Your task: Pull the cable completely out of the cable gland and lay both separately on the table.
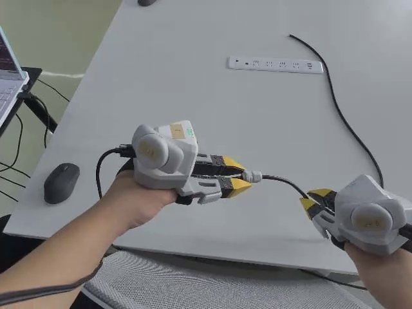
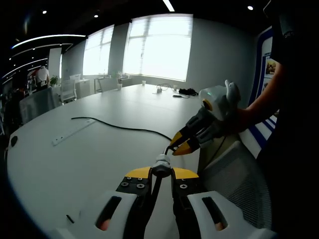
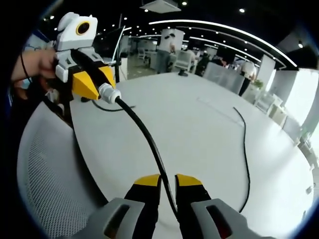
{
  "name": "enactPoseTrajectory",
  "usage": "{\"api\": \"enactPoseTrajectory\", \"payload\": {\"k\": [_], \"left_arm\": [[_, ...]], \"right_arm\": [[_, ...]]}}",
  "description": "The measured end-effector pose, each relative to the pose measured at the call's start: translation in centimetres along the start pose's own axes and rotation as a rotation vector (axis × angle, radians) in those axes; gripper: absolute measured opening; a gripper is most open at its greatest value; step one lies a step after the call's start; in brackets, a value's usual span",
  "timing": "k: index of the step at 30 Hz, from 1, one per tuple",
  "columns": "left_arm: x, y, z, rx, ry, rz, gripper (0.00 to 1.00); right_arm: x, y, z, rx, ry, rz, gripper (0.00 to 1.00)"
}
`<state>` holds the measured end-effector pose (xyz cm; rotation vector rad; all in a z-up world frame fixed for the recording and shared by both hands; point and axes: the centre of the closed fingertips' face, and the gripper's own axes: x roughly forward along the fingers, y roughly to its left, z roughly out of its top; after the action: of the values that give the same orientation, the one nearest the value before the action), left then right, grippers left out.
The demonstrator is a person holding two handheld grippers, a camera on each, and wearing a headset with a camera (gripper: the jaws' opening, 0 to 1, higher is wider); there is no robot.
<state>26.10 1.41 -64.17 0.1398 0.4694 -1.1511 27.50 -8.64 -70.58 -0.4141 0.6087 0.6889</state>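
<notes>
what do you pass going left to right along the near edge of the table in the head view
computer mouse → left gripper → cable gland → black cable → right gripper

The cable gland [image 1: 255, 176] is sitting half buried between the left gripper's [image 1: 246, 176] jaws; the cable's [image 1: 283, 179] end is vanishing inside the right gripper's [image 1: 311, 197] jaws.
</notes>
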Motion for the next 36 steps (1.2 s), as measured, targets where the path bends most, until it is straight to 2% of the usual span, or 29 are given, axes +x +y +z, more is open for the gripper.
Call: {"api": "enactPoseTrajectory", "payload": {"k": [4,6,8,9,12,15,16,21,30,33,36], "left_arm": [[0.0,-0.3,-0.2,0.006,0.01,-0.003,0.15],[0.0,-0.4,-0.3,0.008,0.011,-0.003,0.15],[0.0,-0.4,-0.3,0.005,0.011,-0.004,0.15],[0.0,-0.5,-0.4,0.007,0.014,-0.005,0.15],[0.0,-0.6,-0.6,0.012,0.021,-0.006,0.15],[0.0,-0.7,-0.6,0.014,0.022,-0.007,0.15],[-0.1,-0.7,-0.7,0.016,0.022,-0.007,0.15],[0.0,-0.9,-0.8,0.021,0.027,-0.012,0.15],[0.3,-1.2,-1.0,0.028,0.037,-0.021,0.15],[0.5,-1.3,-1.0,0.039,0.043,-0.023,0.15],[0.6,-1.3,-1.0,0.035,0.043,-0.026,0.15]], "right_arm": [[-0.7,0.9,2.0,-0.129,-0.041,0.029,0.15],[-1.2,1.0,3.3,-0.211,-0.057,0.019,0.17],[-1.2,2.1,4.2,-0.26,-0.059,0.064,0.19],[-1.2,2.2,4.5,-0.27,-0.063,0.066,0.2],[-1.2,3.3,6.0,-0.377,-0.076,0.089,0.17],[-1.0,4.3,6.7,-0.44,-0.075,0.114,0.14],[-0.9,4.9,6.9,-0.455,-0.075,0.137,0.14],[-0.4,6.2,7.1,-0.508,-0.071,0.165,0.11],[-0.1,6.8,6.9,-0.546,-0.068,0.181,0.02],[-0.1,6.8,6.7,-0.544,-0.07,0.184,0.0],[-0.1,6.7,6.6,-0.506,-0.071,0.187,0.0]]}}
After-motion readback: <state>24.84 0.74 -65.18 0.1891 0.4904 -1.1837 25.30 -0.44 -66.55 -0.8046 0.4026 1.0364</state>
